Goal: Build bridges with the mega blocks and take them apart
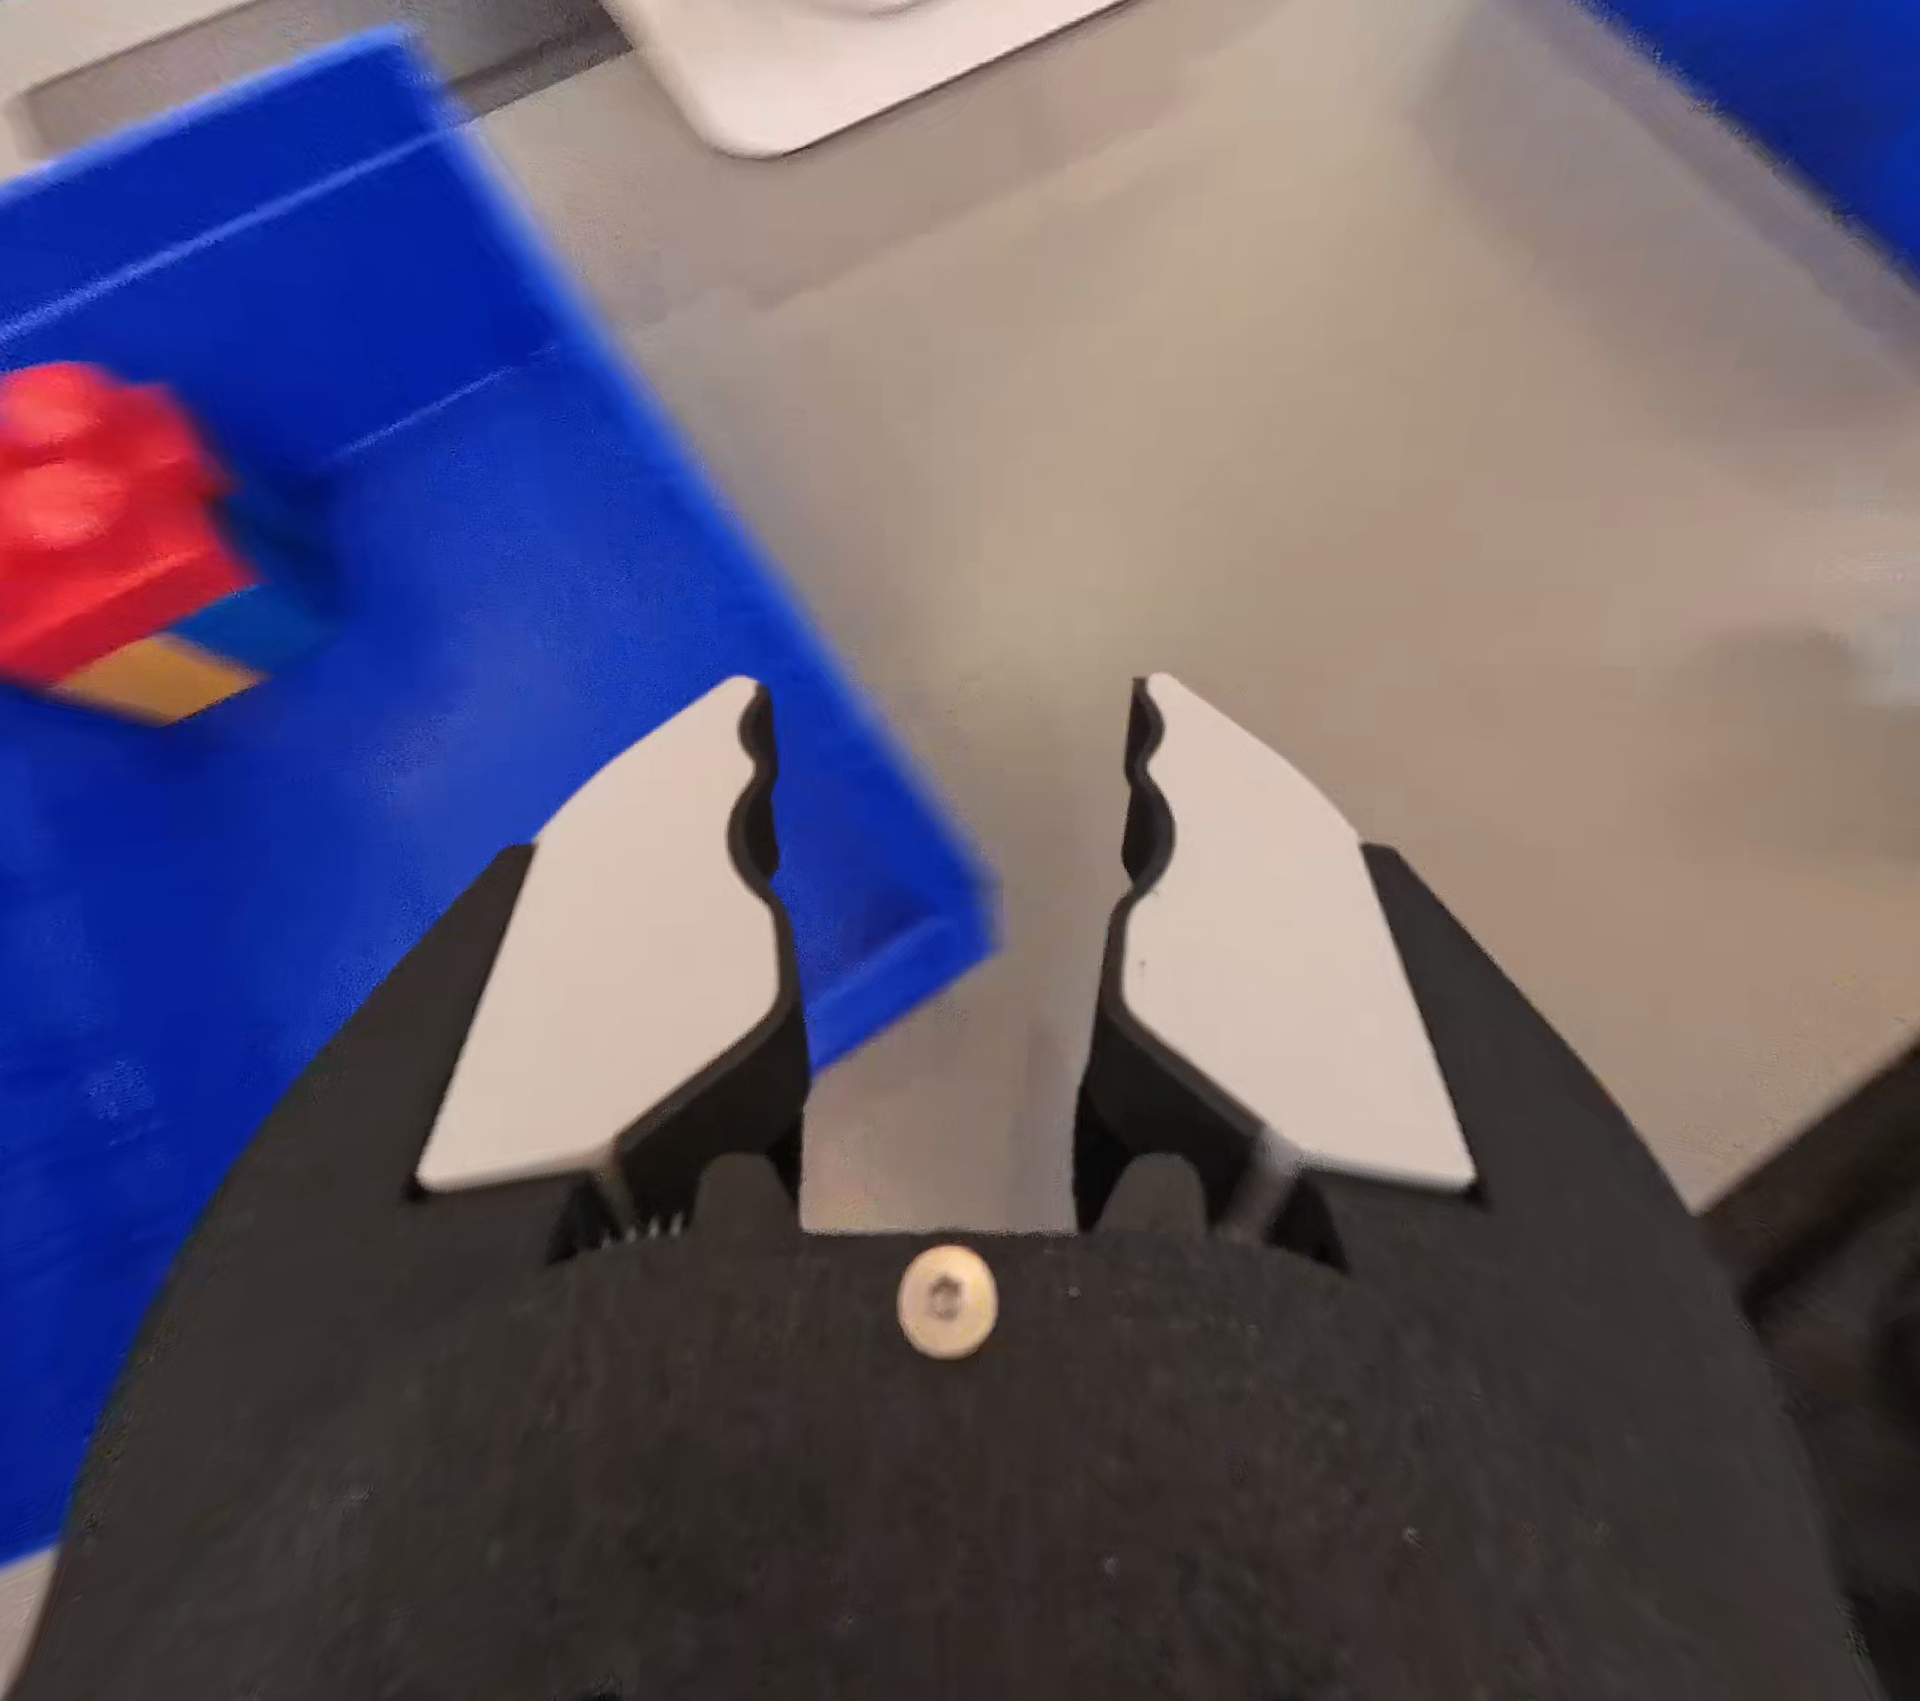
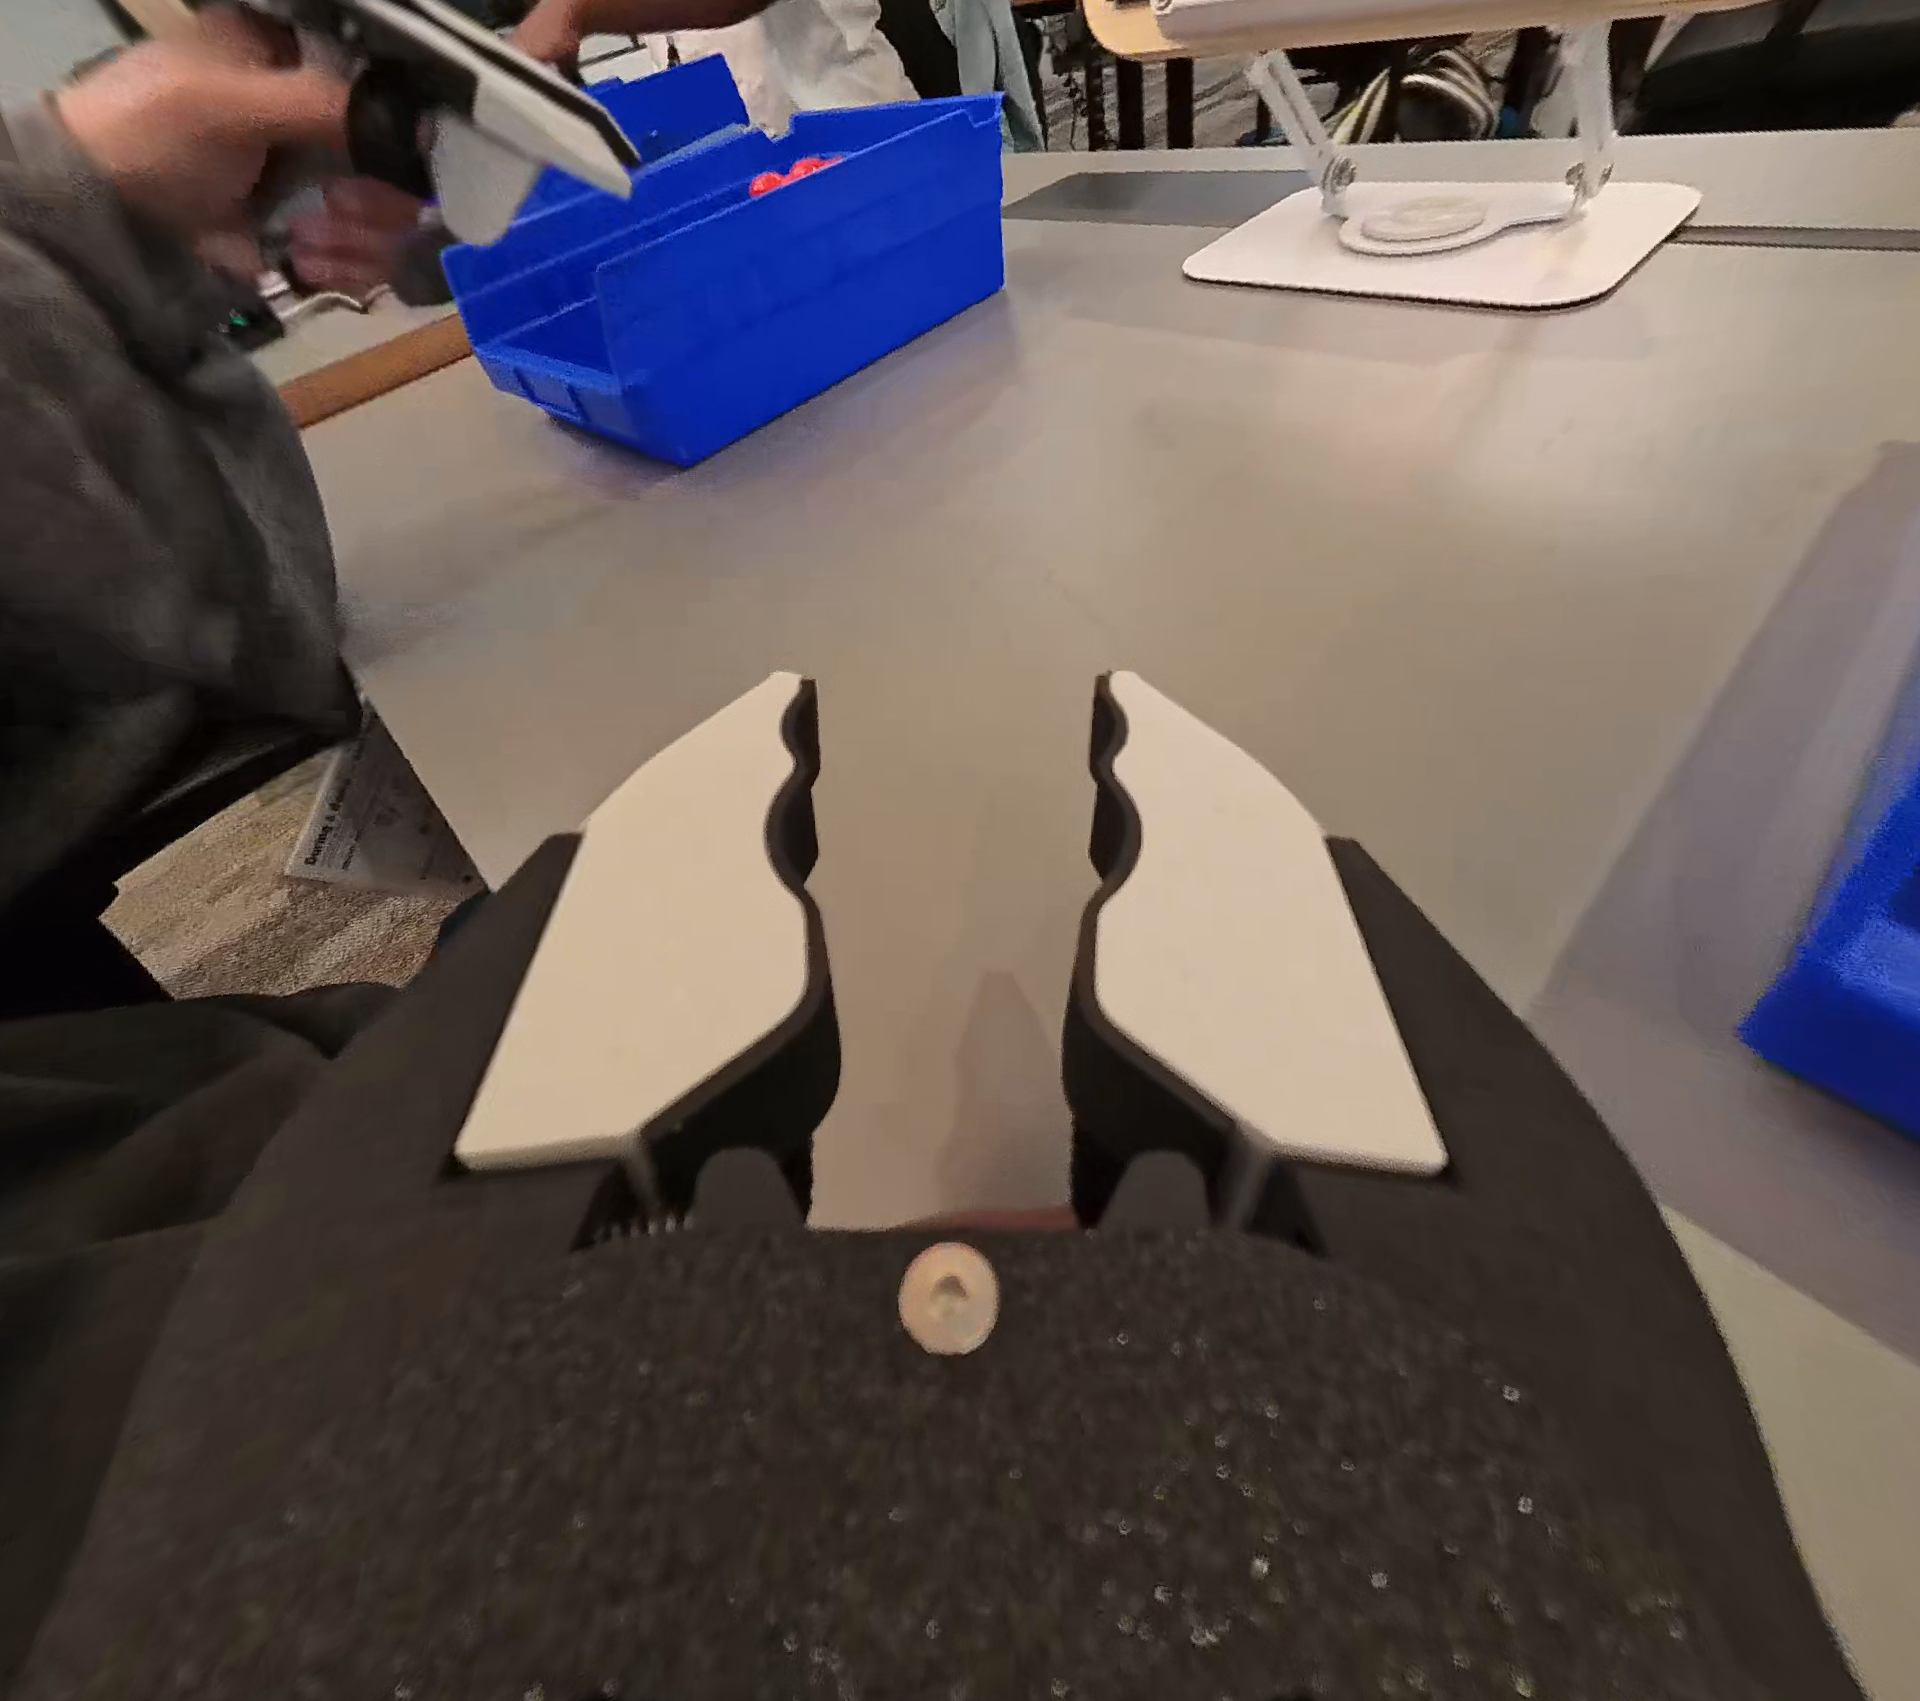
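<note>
Left gripper [image 1: 951,695], jaws spread and empty, hangs beside the blue plastic bin [image 1: 499,571] holding a red studded block [image 1: 104,508]. Right gripper [image 2: 954,690], likewise spread and empty, hovers over the grey table [image 2: 1195,508].

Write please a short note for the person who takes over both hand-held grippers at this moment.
Left hand-held gripper: open, empty, over the edge of the blue bin.
Right hand-held gripper: open, empty, above the bare grey table.
Blocks: a joined stack, with the red block on top of blue and orange ones, sits inside that bin. A second blue bin is at the right edge; its contents are not visible.
Done: no bridge stands on the table.
Left: probably fetch blocks from the bin, build, then take apart.
</note>
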`<state>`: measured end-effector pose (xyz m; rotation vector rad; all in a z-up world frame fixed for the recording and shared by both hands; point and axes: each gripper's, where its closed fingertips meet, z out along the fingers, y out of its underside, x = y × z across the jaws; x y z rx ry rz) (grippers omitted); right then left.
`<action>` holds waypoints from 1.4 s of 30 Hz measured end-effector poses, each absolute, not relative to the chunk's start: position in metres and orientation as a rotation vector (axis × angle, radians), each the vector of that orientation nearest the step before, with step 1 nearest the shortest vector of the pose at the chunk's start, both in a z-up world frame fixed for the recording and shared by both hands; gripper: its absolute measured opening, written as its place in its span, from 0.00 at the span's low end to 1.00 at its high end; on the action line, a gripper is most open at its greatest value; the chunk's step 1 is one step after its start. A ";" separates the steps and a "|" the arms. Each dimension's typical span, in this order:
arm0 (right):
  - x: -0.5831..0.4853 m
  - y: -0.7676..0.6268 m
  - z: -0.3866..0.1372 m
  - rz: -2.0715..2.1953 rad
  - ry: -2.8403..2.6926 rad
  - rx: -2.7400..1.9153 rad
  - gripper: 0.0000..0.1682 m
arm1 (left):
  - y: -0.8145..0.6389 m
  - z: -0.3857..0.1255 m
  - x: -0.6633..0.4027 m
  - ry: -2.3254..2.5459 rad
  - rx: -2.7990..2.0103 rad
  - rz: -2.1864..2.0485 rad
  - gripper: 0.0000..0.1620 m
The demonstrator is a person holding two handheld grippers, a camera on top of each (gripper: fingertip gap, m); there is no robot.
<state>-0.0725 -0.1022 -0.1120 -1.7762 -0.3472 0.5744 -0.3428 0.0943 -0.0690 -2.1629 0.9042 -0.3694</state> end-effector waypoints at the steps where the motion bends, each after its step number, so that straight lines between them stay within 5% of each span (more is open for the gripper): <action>1: -0.071 -0.101 -0.112 0.568 -0.346 -1.778 0.30 | 0.119 -0.064 -0.363 0.870 -2.217 -0.275 0.42; 13: -0.091 -0.098 -0.114 0.652 -0.431 -1.784 0.28 | 0.290 -0.108 -0.435 0.403 -2.573 -0.027 0.48; 42: -0.100 -0.101 -0.122 0.658 -0.490 -1.833 0.27 | 0.287 -0.151 -0.446 0.249 -2.676 -0.046 0.52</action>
